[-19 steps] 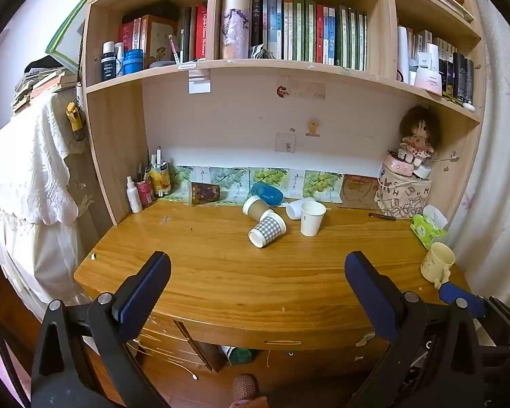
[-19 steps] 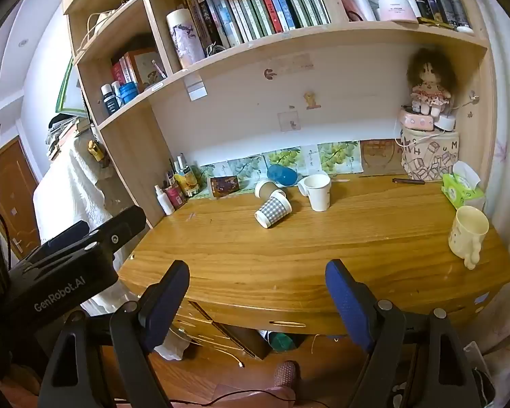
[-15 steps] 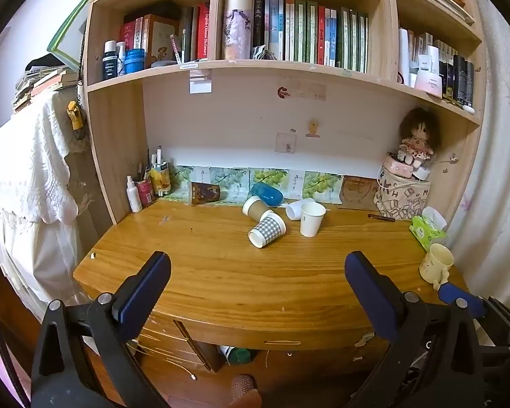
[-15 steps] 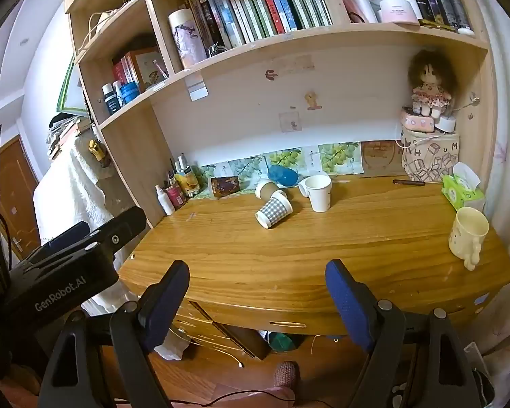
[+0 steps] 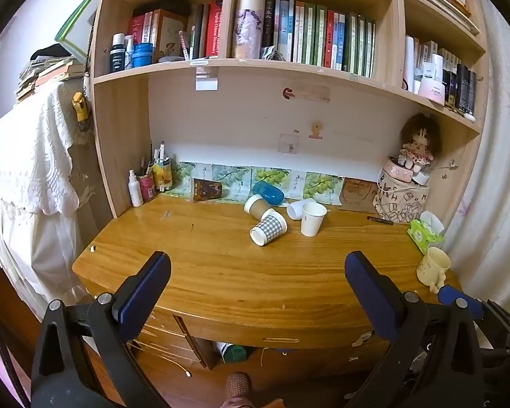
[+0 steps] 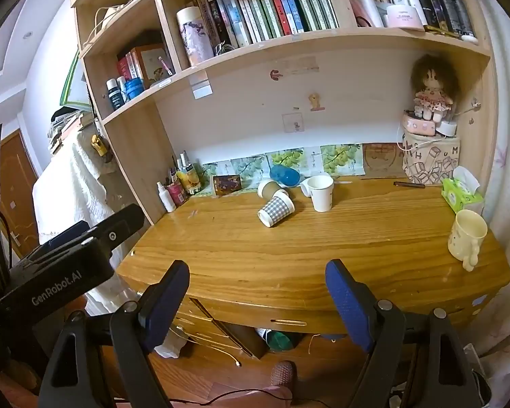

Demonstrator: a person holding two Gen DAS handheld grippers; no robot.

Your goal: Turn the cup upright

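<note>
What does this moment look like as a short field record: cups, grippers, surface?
surface: wooden desk under bookshelves
upright: white paper cup; cream mug at the desk's right edge
on side: checked cup, brown cup, blue cup, another white cup
left gripper: open, empty, short of the desk
right gripper: open, empty, short of the desk

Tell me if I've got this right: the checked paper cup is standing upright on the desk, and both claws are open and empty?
Not quite. The checked paper cup lies on its side on the desk, as the right wrist view shows. The left claw and right claw are indeed open and empty.
</note>
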